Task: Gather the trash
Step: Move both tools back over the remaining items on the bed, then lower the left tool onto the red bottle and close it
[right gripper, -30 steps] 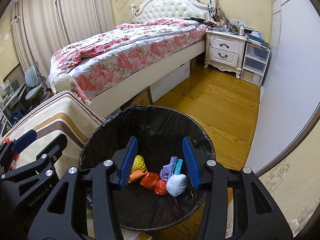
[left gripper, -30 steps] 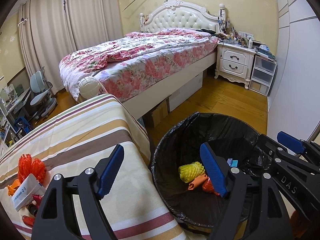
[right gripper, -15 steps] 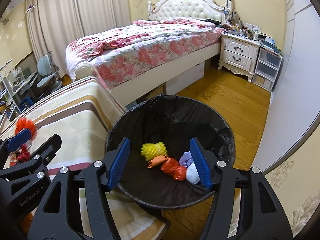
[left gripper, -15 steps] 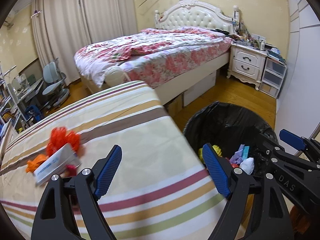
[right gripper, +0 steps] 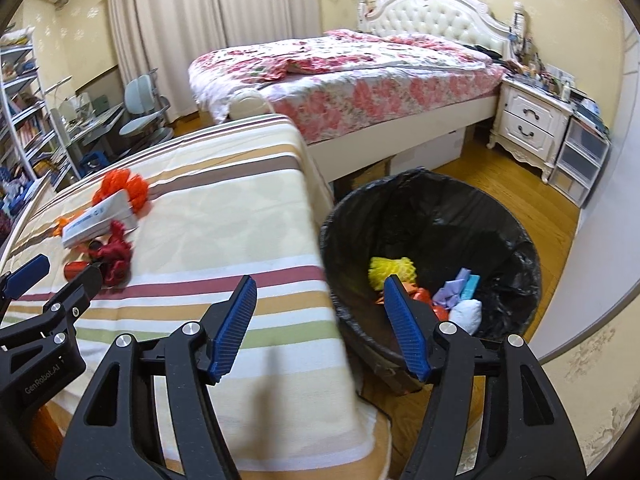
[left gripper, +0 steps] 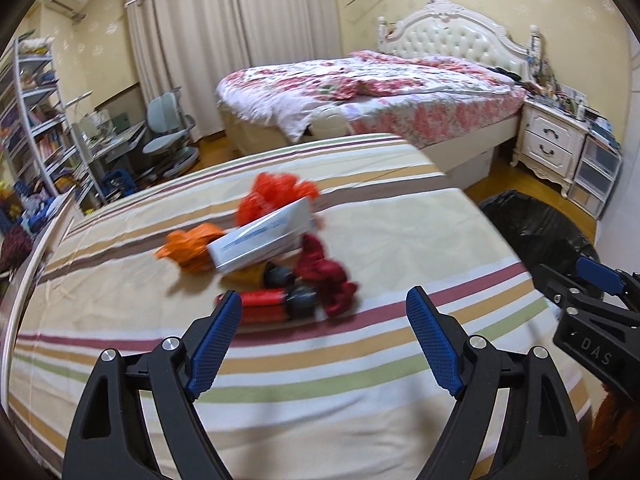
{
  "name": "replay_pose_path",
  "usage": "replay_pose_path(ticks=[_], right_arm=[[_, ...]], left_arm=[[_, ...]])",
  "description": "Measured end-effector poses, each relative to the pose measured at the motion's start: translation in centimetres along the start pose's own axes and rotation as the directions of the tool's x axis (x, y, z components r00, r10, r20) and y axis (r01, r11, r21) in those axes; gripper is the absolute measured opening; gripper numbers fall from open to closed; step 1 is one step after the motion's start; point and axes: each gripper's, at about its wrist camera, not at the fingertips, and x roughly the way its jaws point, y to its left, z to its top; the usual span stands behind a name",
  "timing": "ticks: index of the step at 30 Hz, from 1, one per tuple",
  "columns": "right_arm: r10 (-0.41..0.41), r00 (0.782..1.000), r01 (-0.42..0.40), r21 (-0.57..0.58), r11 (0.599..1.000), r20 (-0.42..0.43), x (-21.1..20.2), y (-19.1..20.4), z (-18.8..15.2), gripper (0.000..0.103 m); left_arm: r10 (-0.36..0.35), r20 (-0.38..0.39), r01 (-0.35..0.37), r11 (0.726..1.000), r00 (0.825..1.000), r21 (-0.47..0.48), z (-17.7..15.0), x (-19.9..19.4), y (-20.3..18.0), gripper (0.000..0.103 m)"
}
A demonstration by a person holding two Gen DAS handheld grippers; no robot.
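Striped bedcover (left gripper: 360, 360) now fills the left wrist view, where a second ago the black-lined bin (right gripper: 432, 216) did. Both grippers, left (left gripper: 324, 340) and right (right gripper: 320, 320), gape empty; remaining red-orange scraps and white box (left gripper: 264, 236) sit centre-frame, next.

Striped cream cloth (left gripper: 360, 360); orange-red mesh (left gripper: 276, 192); white box (left gripper: 260, 240); black bin liner (right gripper: 440, 216); blue fingers (left gripper: 432, 344).

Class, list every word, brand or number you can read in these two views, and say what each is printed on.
"DAS": on the black body of the right gripper.
"GenRobot.AI": on the black body of the left gripper.
White flat box with blue print on the striped cloth: print too blurred to read.
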Motion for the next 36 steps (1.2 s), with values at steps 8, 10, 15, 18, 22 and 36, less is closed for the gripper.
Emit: replay_pose_path(ticks=[8,10,15,18,22,36], right_arm=[[0.033,0.999,-0.033,-0.048,0.998,-0.016,0.6,3.0,-0.3,0.065],[0.035,0.999,-0.036,-0.052,0.998,-0.020,0.9,3.4,-0.4,0.065],[0.036,0.999,-0.038,-0.055,0.998,-0.033,1.5,3.9,-0.4,0.065],[0.036,0.998,-0.039,-0.067,0.997,-0.041,1.8,4.2,-0.5,0.065],[0.026,0.998,-0.031,-0.090,0.995,-0.054,2.1,4.6,-0.6,0.067],[0.022,0.997,-0.029,-0.097,0.995,-0.070,2.5,4.7,-0.8,0.070]], left_arm=[[0.039,-0.062,-0.046,0.992,0.997,-0.114,-0.6,1.3,4.3,0.081],[0.037,-0.062,-0.045,0.991,0.997,-0.126,-0.4,1.4,4.5,0.081],[0.039,-0.060,-0.046,0.990,0.997,-0.133,0.4,2.2,4.2,0.081],[0.043,-0.085,-0.054,0.989,0.995,-0.139,0.4,3.2,4.2,0.081],[0.050,-0.101,-0.064,0.988,0.994,-0.140,-0.1,3.5,4.5,0.083],[0.030,-0.111,-0.044,0.991,0.993,-0.127,-1.1,2.5,5.2,0.085]])
